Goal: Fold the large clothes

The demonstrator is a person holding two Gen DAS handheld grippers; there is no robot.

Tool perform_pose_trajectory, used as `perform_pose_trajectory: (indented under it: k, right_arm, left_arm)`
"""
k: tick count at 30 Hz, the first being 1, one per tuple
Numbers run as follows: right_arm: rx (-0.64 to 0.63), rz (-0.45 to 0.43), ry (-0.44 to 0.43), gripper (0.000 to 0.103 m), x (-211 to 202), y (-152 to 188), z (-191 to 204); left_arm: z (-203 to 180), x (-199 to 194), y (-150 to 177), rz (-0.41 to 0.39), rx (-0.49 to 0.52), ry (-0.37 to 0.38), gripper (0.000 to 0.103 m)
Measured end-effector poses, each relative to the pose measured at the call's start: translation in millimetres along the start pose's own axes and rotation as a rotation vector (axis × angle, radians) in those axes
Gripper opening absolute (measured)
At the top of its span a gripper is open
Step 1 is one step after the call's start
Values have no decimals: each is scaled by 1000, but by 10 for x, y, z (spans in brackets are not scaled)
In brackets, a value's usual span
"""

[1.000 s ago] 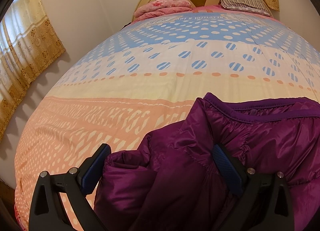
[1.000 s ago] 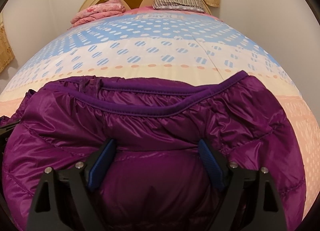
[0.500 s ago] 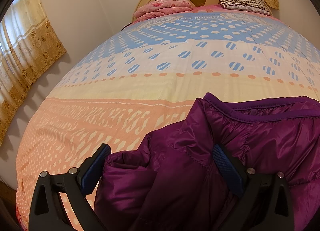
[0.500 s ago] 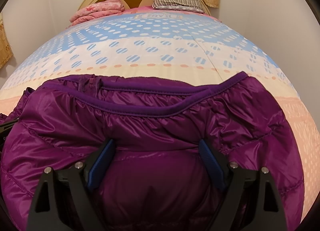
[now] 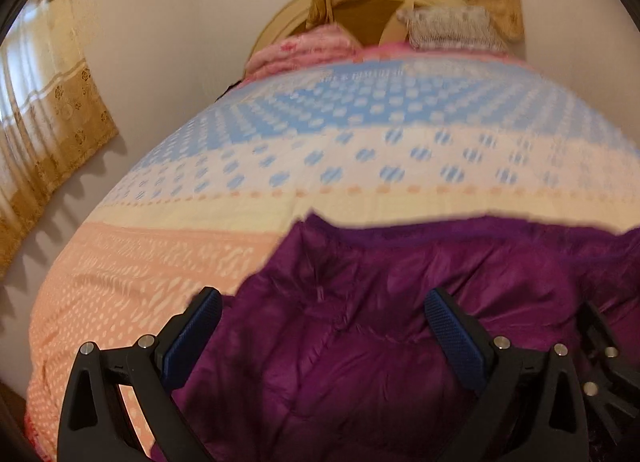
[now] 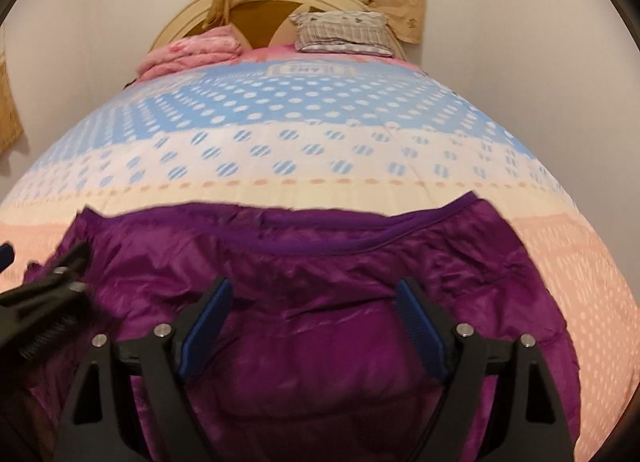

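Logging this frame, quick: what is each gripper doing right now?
Left gripper: open, holding nothing, over the purple jacket.
Right gripper: open, holding nothing, over the same jacket.

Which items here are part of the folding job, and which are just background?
In the job:
- purple puffer jacket
- left gripper, open over the jacket
- right gripper, open over the jacket
- bedspread, the work surface

Just lying about:
- pink folded blanket
- striped pillow
- curtain
- headboard
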State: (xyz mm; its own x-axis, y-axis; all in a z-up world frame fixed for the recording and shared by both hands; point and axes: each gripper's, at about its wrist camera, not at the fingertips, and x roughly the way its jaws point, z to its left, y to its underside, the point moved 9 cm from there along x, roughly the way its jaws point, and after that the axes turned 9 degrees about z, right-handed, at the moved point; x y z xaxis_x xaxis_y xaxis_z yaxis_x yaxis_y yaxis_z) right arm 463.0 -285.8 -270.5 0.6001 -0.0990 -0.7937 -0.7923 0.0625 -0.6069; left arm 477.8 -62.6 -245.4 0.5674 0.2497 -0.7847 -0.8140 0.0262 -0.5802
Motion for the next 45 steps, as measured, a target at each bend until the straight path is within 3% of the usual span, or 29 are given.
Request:
perform_pose_trajectory:
  k: [5,14,22,25,28,30,33,36,45]
  right_arm:
    - [-4,30,-5,87,230,98,-39]
    - [-13,71,11,91,329,146,25]
    - [-6,76,5,92,347,171,32]
    - [-13,90,-29,91,215,200,24]
    - [-24,39,-61,91,-168,310,51]
    - [-45,-3,-65,92,-406,430,107]
    - [-75,-22,-14,93,-464,586,163]
    - [-77,-2,16,93,-319,711,165]
    - [-96,18,58,99,-126,785,160]
  left_arm:
    - [-62,201,91,55,-8,41,102]
    - [-127,296,118,76,23,-24,102]
    - [-90,298,91,99,27,27,102]
    - [199,26,135,61,17,17,102]
    - [621,-330,280,-34,-11,16,102]
    - [954,-417,487,-49,-64,-2,102]
    - [1218,-271,813,17,-135,6,102]
    - [1200,-69,1099,109,-163,70,102]
    - [1134,-80,1220,113,-191,161,101]
